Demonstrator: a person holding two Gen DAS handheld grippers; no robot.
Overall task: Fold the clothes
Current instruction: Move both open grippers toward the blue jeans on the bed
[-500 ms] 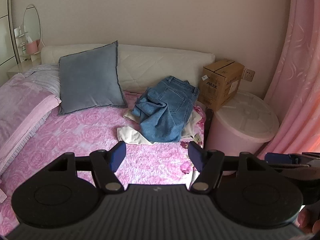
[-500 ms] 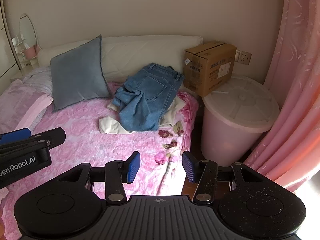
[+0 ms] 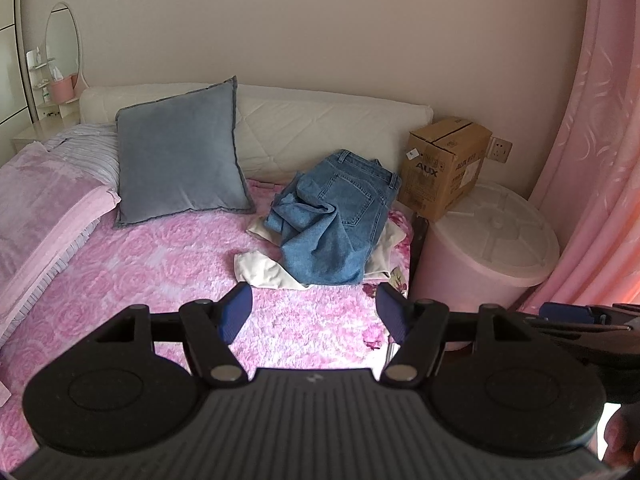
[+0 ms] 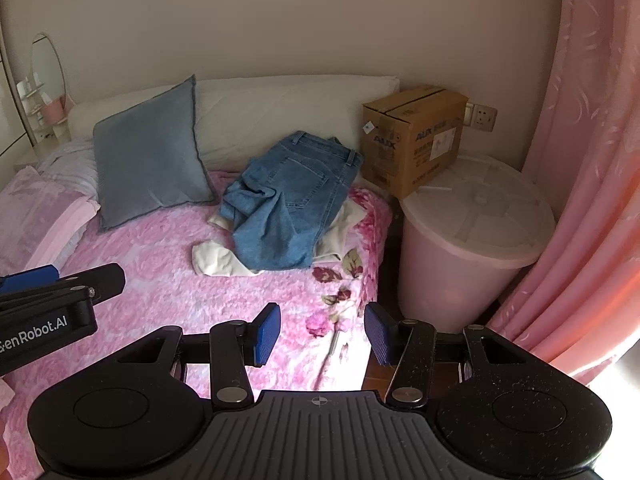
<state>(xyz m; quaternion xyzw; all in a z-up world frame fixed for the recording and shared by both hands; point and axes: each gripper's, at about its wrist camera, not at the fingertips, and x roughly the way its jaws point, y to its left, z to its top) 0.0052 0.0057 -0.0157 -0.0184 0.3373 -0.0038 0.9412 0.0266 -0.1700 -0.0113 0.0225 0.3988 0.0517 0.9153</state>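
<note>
Ahead, at twelve o'clock from both cameras: blue jeans (image 3: pixel 336 216) crumpled in a heap on the pink bedspread (image 3: pixel 168 264), back pocket up, waistband toward the white headboard (image 3: pixel 320 128). Under the jeans, a cream garment (image 3: pixel 262 270), edges poking out at seven o'clock and four o'clock of the heap. Unfolded, both.

Left gripper (image 3: pixel 315 312): blue pads spread wide, nothing between, held above the near bedspread, well short of the jeans. Right gripper (image 4: pixel 322 334): pads likewise apart, nothing held, over the flowered corner of the bed. Tip of the left gripper visible at nine o'clock in the right wrist view.

Grey cushion (image 3: pixel 180 160) propped against the headboard, ten o'clock of the jeans. Cardboard box (image 3: pixel 444 166) at two o'clock, sitting on the lid of a pink bin (image 3: pixel 492 248) beside the bed. Pink curtain (image 3: pixel 600 160) at three o'clock. Folded pink blanket (image 3: pixel 44 216) at nine o'clock.
</note>
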